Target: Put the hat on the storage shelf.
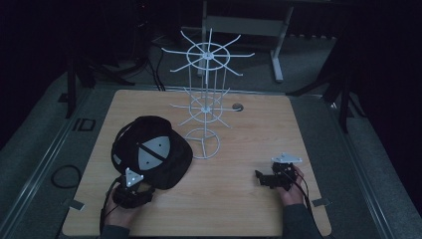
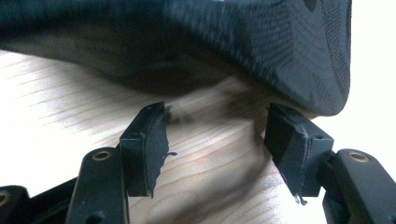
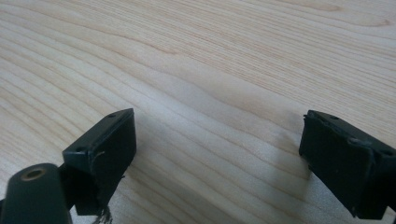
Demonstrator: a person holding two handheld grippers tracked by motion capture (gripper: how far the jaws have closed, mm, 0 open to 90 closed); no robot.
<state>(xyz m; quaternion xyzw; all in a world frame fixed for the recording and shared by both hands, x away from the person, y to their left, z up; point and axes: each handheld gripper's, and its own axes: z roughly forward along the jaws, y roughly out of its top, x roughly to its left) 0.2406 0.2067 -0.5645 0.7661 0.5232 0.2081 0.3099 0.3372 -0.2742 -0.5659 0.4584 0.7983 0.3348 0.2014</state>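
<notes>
Nearest, left gripper (image 1: 133,191) sits at the near-left of the wooden table (image 1: 239,199), jaws spread wide, nothing between the pads (image 2: 144,144); in the left gripper view the black cap's brim (image 2: 261,51) hangs just ahead of the jaw tips, above the wood, not pinched. Right gripper (image 1: 263,178) is at the near-right, well apart from the cap, jaws also wide apart over bare wood, pads (image 3: 105,154) holding nothing. Black baseball cap (image 1: 152,149) lies on the table's left half, just beyond the left gripper, opening turned up, a grey lining panel visible inside the crown, nothing else in it. Farther back, a white wire display rack (image 1: 205,99) stands upright mid-table just right of the cap, pegs bare.
</notes>
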